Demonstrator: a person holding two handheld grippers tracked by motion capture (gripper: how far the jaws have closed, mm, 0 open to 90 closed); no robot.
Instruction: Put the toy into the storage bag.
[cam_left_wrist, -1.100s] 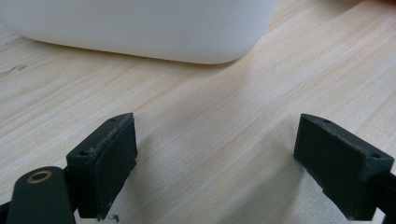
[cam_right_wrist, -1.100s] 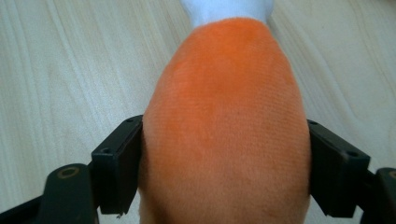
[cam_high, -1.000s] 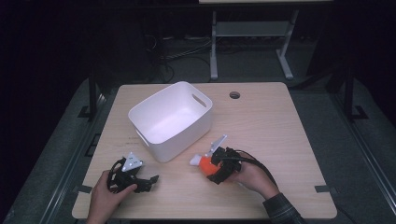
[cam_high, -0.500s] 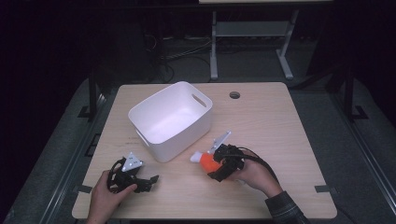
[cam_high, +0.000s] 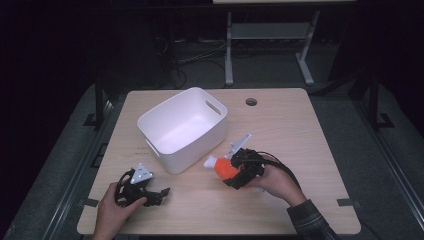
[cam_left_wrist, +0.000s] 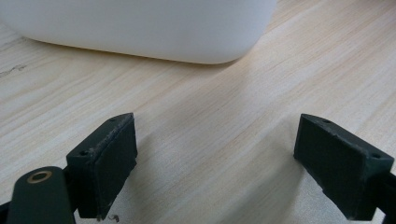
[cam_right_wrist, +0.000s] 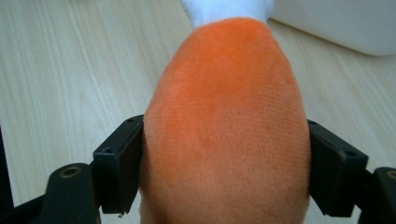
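your right gripper (cam_high: 231, 169) is clamped on the orange plush toy (cam_high: 224, 168), both pads pressed into its sides, near the table's (cam_high: 300, 135) front edge, just beside the white bin's (cam_high: 182, 129) near corner. your left gripper (cam_high: 150, 192) rests by the front left corner, jaws spread with nothing between them.
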